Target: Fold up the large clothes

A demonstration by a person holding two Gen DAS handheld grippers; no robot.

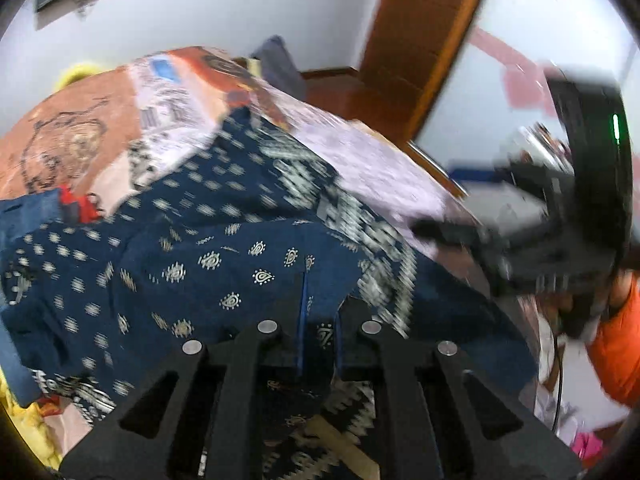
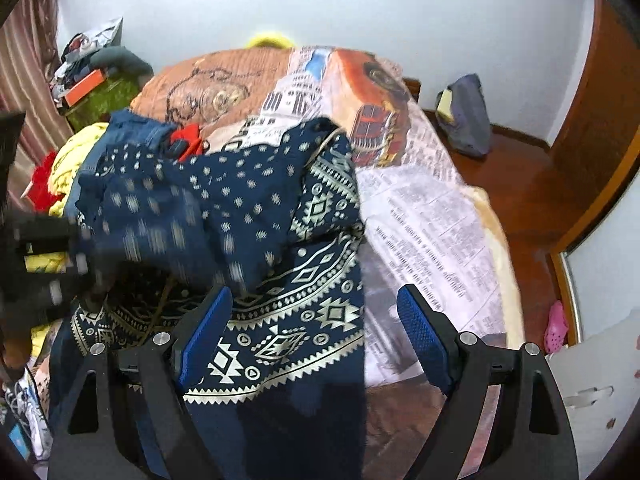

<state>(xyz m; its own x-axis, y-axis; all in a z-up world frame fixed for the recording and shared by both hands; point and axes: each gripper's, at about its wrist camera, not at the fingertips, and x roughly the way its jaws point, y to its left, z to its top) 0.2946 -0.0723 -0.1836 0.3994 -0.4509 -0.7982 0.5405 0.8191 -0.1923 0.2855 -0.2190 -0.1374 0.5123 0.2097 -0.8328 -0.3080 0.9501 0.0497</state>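
Home bedroom: bed (image 2: 440, 216), strewn clothes (image 2: 76, 160).

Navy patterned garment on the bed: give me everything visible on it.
The navy garment is thin woven-looking cloth, printed with small cream motifs on top and a broad geometric border lower down. It lies crumpled and partly folded over itself on the printed bedspread, its near edge hanging off the bed. The left claw is shut on a fold of it; the right claw hangs open over the border.

The right gripper (image 2: 316, 328) has black arms, blue textured pads (image 2: 424, 336) and round silver screws (the left gripper (image 1: 320, 320) looks the same); an orange sleeve (image 1: 616, 344) shows.
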